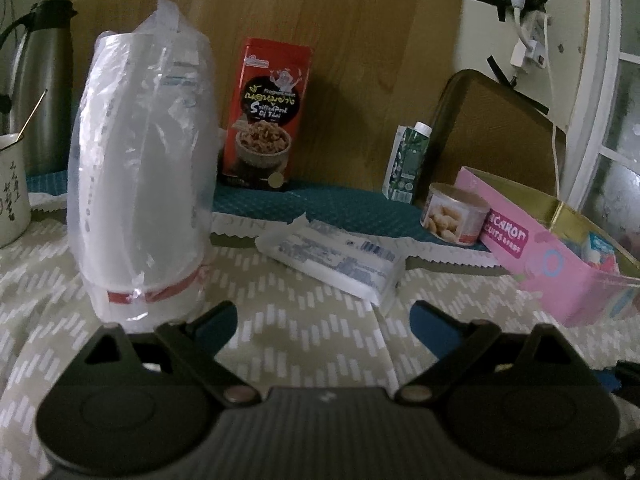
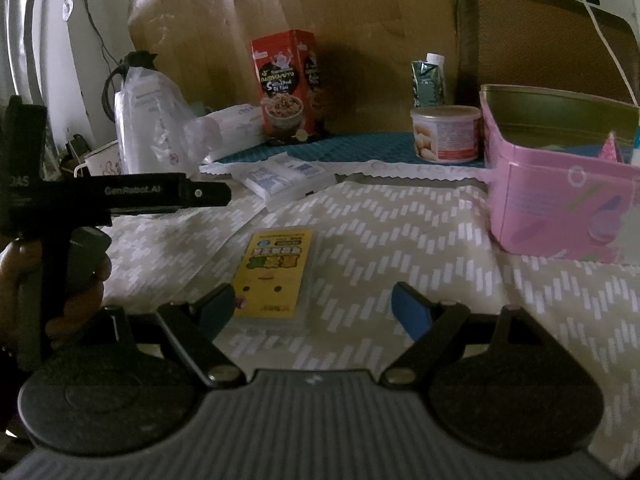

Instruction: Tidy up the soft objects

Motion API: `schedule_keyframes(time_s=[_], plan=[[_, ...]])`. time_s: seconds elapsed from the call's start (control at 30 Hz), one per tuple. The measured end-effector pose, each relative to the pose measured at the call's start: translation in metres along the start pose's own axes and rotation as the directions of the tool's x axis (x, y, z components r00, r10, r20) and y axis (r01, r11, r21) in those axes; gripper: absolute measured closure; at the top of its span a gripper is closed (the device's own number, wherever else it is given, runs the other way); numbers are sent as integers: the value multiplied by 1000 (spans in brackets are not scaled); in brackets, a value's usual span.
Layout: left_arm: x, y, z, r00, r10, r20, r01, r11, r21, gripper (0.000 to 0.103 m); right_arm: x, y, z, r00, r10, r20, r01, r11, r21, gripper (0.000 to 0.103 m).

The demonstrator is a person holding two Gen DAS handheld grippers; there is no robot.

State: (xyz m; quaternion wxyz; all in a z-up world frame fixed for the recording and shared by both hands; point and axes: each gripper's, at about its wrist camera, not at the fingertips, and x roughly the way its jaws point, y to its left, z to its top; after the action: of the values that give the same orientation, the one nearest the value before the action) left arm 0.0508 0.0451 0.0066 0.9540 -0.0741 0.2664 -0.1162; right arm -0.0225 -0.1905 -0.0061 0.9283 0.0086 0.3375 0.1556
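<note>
The right gripper (image 2: 314,304) hangs with its fingers (image 2: 412,312) spread wide above the patterned cloth (image 2: 400,232). A yellow packet (image 2: 276,276) lies flat just ahead, near the left finger. Further back lies a white tissue pack (image 2: 284,178), possibly two stacked. A pink box (image 2: 560,208) stands at right.

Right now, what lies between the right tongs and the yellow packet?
Only bare patterned cloth, in the right wrist view; the yellow packet lies just ahead of the open right tongs.
</note>
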Motion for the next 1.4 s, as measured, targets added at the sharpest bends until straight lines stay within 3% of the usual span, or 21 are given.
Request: schedule_keyframes(time_s=[0.47,0.9,1.23,1.4], plan=[[0,7,2,999,-31,5,31,999,-42,6,-1,2,-1,1000,-15,23,14,1000,17,16],[-3,0,0,1000,-13,17,13,1000,10,3,-2,3,-1,999,32,26,-31,999,-4,15],[-3,4,2,999,-50,12,50,999,3,6,-5,4,-1,998,44,45,-43,999,-15,11],[-8,9,1,995,-100,-8,99,994,-44,6,-8,10,-3,998,16,60,-13,999,-41,10]])
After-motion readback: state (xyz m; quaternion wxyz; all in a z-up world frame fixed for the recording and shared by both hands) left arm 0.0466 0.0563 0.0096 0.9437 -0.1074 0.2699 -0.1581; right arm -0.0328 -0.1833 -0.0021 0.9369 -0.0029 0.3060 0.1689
